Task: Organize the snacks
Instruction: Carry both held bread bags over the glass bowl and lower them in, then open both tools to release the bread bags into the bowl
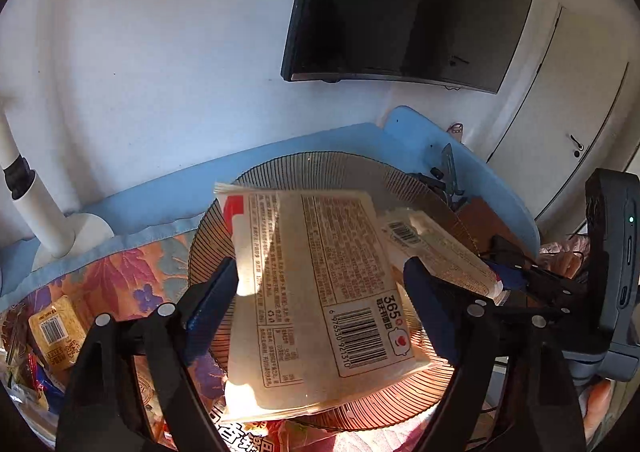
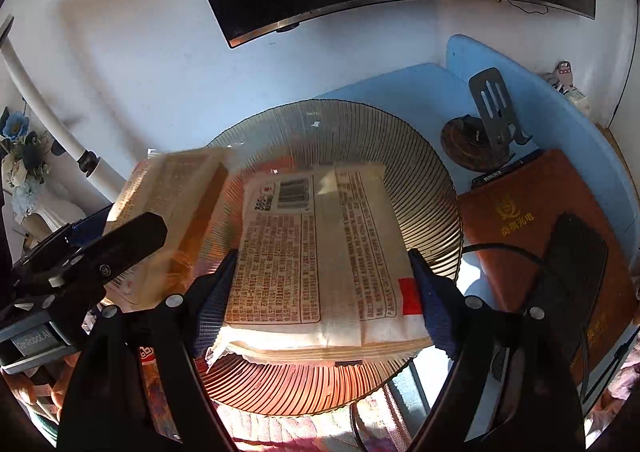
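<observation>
Two flat bread packets, label side up, are carried over the ribbed glass plate, the landmark here. The left packet spans the left gripper, blue pads pressing its long edges; the wide jaw spread simply matches the packet's width. The right packet sits likewise clamped across its width in the right gripper. Both hang above the plate's middle, side by side and apparently just apart, presumably so they can be set down in a neat pair. More snack packs lie on the floral cloth left of the plate; a brown book lies to its right.
</observation>
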